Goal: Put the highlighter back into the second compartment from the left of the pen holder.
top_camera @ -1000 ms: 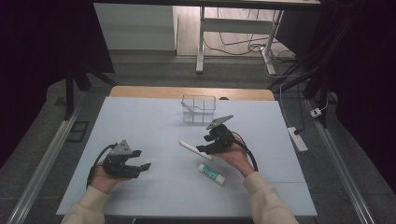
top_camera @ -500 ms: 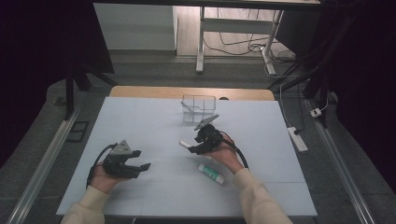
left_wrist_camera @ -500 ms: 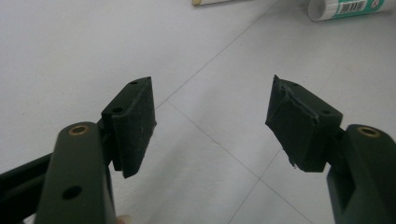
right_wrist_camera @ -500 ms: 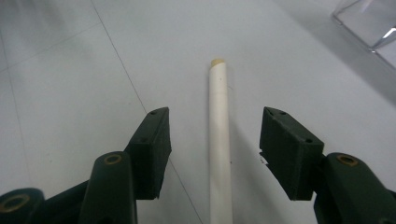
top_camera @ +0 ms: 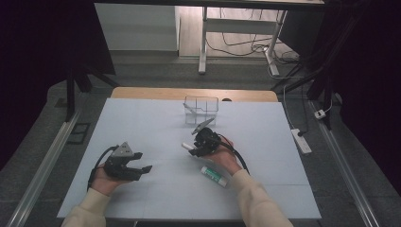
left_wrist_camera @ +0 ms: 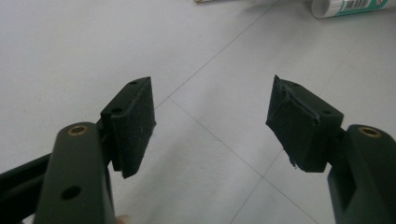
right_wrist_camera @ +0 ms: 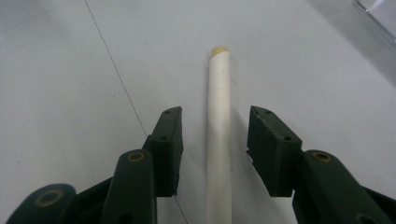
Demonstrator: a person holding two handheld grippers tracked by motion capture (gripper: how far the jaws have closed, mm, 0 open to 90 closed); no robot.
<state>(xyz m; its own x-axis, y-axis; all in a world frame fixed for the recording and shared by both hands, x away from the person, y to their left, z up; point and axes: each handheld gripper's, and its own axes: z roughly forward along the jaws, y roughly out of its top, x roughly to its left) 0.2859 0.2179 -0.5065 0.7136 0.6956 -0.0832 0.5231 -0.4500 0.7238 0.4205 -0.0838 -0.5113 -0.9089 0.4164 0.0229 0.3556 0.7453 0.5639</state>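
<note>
A long white stick with a tan tip (right_wrist_camera: 218, 121) lies on the pale table. My right gripper (right_wrist_camera: 215, 149) straddles it, one jaw on each side. Its jaws have just been closing, and a gap still shows between each pad and the stick. In the high view the right gripper (top_camera: 196, 147) sits mid-table over the white stick's end (top_camera: 185, 146). A white tube with a green label (top_camera: 213, 174) lies just before that hand; it also shows as the tube (left_wrist_camera: 348, 6). My left gripper (top_camera: 141, 169) rests at the front left, open, nothing between its pads (left_wrist_camera: 135, 122).
A clear plastic box (top_camera: 201, 108) stands at the back middle of the table (top_camera: 142, 123), with its corner (right_wrist_camera: 376, 18) showing in the right gripper view. A power strip (top_camera: 301, 141) lies on the floor at the right. Metal rails run along both sides.
My right gripper has slid left and down over the white stick, and its jaws have narrowed around it. The left hand has kept still.
</note>
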